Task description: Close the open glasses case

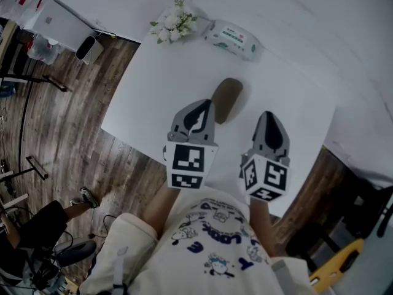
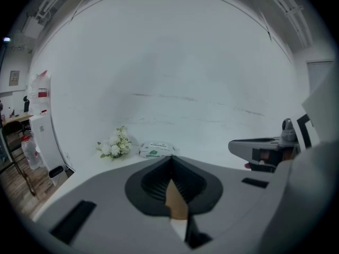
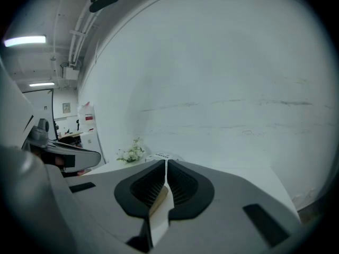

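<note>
Now I am holding my left claw (image 1: 204, 105) with its jaws pressed together on nothing, its tip hanging just above the near end of the brown glasses case (image 1: 228, 96). The case is lying with its lid down on the white table (image 1: 159, 91), ahead and to the left of my right claw (image 1: 269, 117), whose jaws are likewise sitting together, empty.

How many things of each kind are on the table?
Flower bunch: 1
Wipes pack: 1
Case: 1
Total: 3
</note>
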Action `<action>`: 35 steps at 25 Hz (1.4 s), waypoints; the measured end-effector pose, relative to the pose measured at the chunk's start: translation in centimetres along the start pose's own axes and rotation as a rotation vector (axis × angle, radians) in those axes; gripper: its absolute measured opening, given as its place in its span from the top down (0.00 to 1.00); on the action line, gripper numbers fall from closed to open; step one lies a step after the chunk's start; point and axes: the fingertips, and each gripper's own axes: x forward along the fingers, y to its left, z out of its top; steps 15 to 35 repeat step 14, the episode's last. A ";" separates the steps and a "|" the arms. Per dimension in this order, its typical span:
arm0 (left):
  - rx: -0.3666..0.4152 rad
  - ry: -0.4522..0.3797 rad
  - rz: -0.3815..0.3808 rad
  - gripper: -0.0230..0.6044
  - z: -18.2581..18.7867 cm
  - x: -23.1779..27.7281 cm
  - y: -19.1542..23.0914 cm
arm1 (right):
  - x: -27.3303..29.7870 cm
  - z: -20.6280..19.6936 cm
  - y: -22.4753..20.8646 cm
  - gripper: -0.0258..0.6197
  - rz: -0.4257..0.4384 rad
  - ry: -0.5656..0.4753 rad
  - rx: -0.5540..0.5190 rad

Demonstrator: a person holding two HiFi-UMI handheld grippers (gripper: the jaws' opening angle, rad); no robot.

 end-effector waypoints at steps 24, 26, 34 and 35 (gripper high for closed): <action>0.012 0.004 -0.016 0.96 -0.1 0.5 -0.1 | 0.3 -0.3 -0.2 0.94 -0.012 0.010 0.019; 0.012 0.004 -0.016 0.96 -0.1 0.5 -0.1 | 0.3 -0.3 -0.2 0.94 -0.012 0.010 0.019; 0.012 0.004 -0.016 0.96 -0.1 0.5 -0.1 | 0.3 -0.3 -0.2 0.94 -0.012 0.010 0.019; 0.012 0.004 -0.016 0.96 -0.1 0.5 -0.1 | 0.3 -0.3 -0.2 0.94 -0.012 0.010 0.019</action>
